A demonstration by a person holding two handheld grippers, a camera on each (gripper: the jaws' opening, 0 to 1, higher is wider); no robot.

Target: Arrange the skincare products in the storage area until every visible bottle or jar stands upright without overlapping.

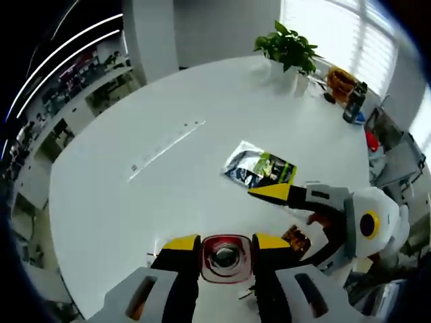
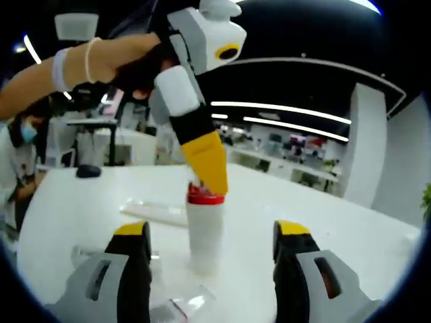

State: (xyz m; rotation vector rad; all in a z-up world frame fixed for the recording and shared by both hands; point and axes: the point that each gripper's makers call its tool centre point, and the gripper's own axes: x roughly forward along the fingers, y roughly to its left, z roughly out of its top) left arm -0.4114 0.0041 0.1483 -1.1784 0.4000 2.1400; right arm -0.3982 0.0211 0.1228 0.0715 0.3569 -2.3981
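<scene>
White and glossy, the round desk [image 1: 168, 134] carries one upright white bottle [image 2: 204, 232] with a red cap, clamped by the left gripper [image 1: 227, 247], one foil sachet [image 1: 261, 168], while the right gripper [image 2: 212, 245] gapes empty.

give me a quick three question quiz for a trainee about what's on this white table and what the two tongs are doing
1. True or false: the left tongs are closed on the red cap of the white bottle.
2. In the left gripper view, what lies beyond the right tongs? A) a green and black packet B) a blue mug
3. Is the bottle upright or lying down?

Key:
1. True; they grip it at the top.
2. A, the green and black packet on the white table.
3. Upright.
</scene>
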